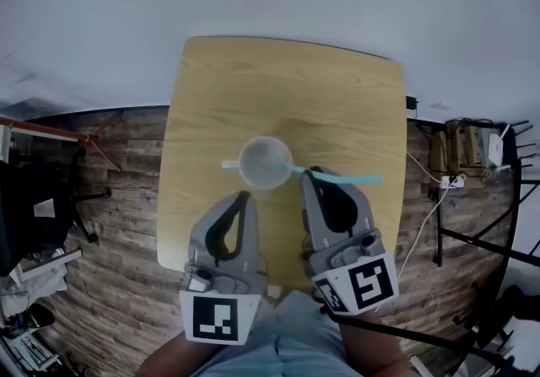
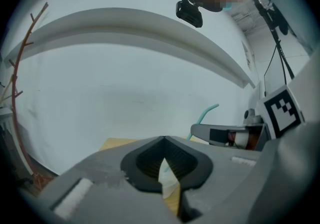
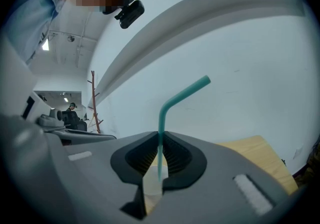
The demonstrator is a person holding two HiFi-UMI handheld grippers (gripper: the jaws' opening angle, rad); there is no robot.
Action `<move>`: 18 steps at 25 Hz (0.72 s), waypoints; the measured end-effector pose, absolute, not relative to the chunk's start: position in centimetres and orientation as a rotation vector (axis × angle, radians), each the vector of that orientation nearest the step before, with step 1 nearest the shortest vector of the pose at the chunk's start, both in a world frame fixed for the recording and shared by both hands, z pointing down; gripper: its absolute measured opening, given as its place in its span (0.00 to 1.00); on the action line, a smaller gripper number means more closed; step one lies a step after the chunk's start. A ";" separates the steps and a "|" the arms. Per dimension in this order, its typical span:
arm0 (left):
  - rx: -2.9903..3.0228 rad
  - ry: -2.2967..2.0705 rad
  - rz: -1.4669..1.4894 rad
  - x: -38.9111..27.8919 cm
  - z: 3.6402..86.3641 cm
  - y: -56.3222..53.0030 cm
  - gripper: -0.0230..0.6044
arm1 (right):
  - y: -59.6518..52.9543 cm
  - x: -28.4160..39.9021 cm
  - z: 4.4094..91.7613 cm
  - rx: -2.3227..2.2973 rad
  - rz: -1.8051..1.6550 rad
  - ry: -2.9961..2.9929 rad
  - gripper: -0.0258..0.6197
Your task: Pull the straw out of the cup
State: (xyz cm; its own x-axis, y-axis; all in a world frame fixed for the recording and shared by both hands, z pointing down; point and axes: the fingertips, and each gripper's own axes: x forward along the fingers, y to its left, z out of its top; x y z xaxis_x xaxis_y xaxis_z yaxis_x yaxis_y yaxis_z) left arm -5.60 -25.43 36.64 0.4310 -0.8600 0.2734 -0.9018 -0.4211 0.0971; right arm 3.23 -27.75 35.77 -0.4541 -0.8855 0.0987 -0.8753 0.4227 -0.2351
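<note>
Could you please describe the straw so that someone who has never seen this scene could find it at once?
Find the light wooden table in the middle of the head view and the white cup on it. The straw is the thin tube with a bend, pinched in the right gripper beside that cup; nothing else there is teal.

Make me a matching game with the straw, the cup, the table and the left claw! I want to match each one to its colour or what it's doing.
Things:
1. straw
2. cup
3. table
4. left claw

Matches:
A. white
B. shut, with nothing in it
C. light wood
D. teal, pinched in the right claw

Pairs: 1-D, 2-A, 3-C, 4-B.
</note>
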 end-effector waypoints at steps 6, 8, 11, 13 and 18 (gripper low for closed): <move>2.505 -1.593 0.203 -4.9 33.7 -23.8 0.07 | -25.8 3.6 32.5 -1.574 -0.285 2.611 0.10; 2.522 -1.609 0.176 -4.6 32.7 -23.1 0.07 | -24.8 3.7 31.4 -1.560 -0.247 2.611 0.10; 2.541 -1.634 0.148 -4.3 31.3 -21.9 0.07 | -23.5 3.9 29.7 -1.542 -0.184 2.611 0.10; 2.548 -1.657 0.125 -4.3 30.3 -21.2 0.07 | -22.6 4.1 28.5 -1.532 -0.141 2.610 0.10; 2.544 -1.704 0.019 -4.2 27.7 -20.3 0.07 | -20.6 5.0 25.5 -1.517 -0.037 2.605 0.10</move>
